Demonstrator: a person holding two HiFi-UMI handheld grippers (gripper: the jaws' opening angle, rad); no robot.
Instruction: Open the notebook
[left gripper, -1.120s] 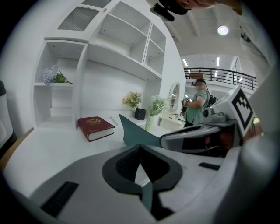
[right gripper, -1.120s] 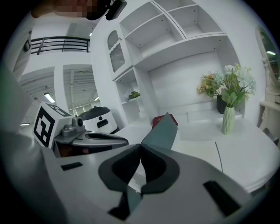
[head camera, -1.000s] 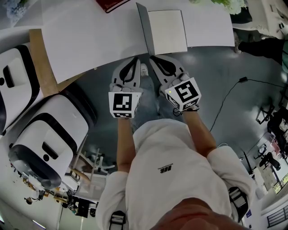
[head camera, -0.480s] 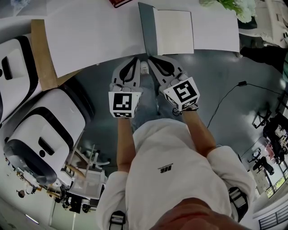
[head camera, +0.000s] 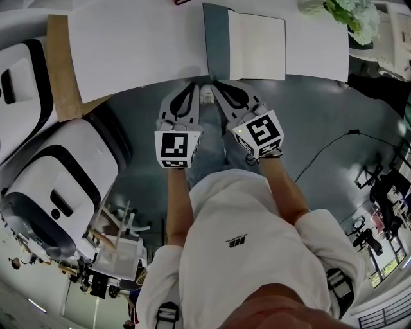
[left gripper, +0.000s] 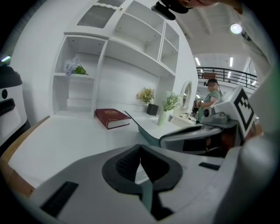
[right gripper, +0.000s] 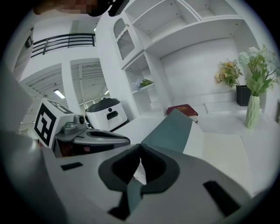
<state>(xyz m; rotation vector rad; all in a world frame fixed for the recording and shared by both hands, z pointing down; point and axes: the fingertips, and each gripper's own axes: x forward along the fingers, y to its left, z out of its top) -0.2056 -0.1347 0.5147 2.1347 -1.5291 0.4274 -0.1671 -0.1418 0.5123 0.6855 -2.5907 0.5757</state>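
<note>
The notebook (head camera: 257, 46) lies open on the white desk (head camera: 135, 45). Its teal cover (head camera: 217, 38) is raised at the left of a blank white page. My left gripper (head camera: 194, 85) and right gripper (head camera: 216, 83) hang side by side just in front of the desk's edge, both shut and holding nothing. Through the left gripper (left gripper: 140, 148) view the teal cover (left gripper: 142, 130) rises just beyond the tips. The right gripper (right gripper: 140, 148) view has the cover (right gripper: 168, 130) and the page (right gripper: 218, 153) close ahead.
A red book (left gripper: 111, 118) lies further back on the desk. A vase of flowers (head camera: 350, 13) stands at the right end. White machines (head camera: 58, 180) and a wooden board (head camera: 61, 71) sit at the left, and a cable (head camera: 327, 144) crosses the floor.
In the head view the desk and notebook have slid to the right and the cover shows wider. Both grippers stay shut, side by side at the desk's edge.
</note>
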